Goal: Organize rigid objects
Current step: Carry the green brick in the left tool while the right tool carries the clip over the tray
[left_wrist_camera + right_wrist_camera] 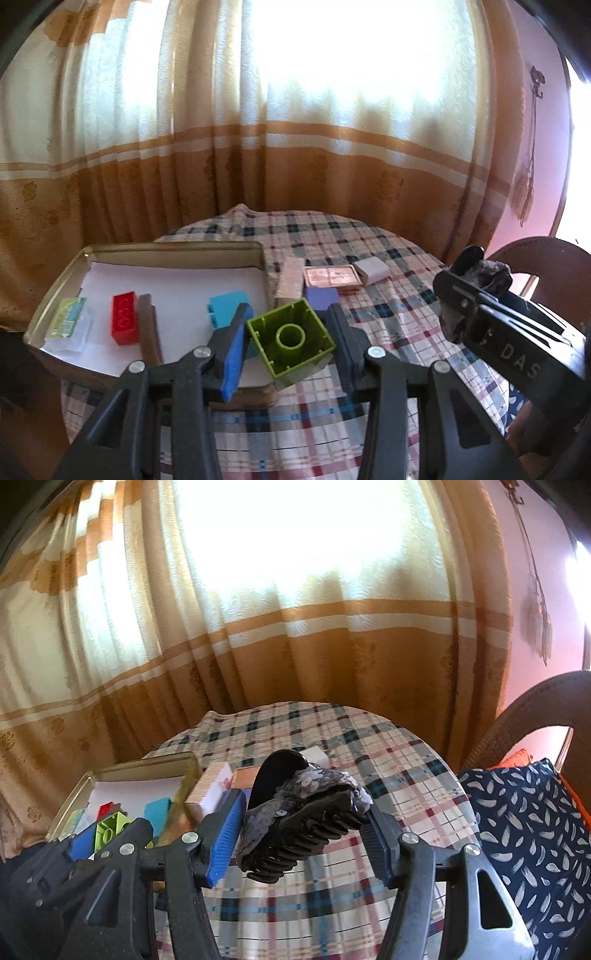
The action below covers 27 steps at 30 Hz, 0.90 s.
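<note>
Pinching a green block [291,341] in my left gripper [290,345] and a hair claw [303,816] in my right gripper [301,830], I hover beside the tray [166,249], which holds four items while four lie outside.

daylight floods through the curtain [258,110] behind the table [369,251], and on my screens the window area is blown out to white. nearer things sit dimmer, backlit. both fisheye views bend hard at the edges, with dark corners. the tablecloth [332,904] looks soft and slightly blurred up close.

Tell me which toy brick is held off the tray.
The green brick, clamped underside-up in the left tool; the red and blue bricks lie in the tray.
</note>
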Available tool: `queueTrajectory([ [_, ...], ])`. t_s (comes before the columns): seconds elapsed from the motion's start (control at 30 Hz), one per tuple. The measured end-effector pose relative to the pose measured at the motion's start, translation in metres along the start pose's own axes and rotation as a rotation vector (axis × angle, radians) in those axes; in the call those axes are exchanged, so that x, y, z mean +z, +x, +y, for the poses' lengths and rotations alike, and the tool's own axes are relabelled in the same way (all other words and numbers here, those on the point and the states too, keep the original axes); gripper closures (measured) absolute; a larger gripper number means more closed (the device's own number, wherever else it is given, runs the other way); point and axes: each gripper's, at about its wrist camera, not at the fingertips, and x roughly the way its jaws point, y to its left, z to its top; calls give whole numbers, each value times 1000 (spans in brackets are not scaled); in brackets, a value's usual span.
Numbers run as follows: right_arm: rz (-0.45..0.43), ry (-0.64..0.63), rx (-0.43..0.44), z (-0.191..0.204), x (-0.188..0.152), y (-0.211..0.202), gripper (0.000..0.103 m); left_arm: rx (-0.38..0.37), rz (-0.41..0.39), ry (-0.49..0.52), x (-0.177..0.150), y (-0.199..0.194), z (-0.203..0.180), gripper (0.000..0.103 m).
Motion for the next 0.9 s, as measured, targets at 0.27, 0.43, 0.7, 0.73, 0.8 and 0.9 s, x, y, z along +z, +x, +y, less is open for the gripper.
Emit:
queueTrajectory([
  [0.27, -18, -41, 47, 27, 6, -12, 40, 60, -23, -21, 5, -9, 23, 62],
  [0.43, -24, -69, 77, 45, 8, -15, 40, 99, -27, -40, 6, -12, 43, 62],
  [0.7, -33, -113, 133, 75, 11, -18, 40, 160, -23, -83, 6, -14, 74, 62],
  [0.73, -32, -118, 145, 80, 12, -18, 40, 169, -26, -87, 7, -15, 78, 62],
  [0.8, -33, -128, 164, 89, 14, -17, 40, 186, -30, -95, 8, -16, 85, 62],
  [0.9, -38, -142, 182, 100, 17, -16, 40, 208, -33, -112, 10, -17, 97, 62],
])
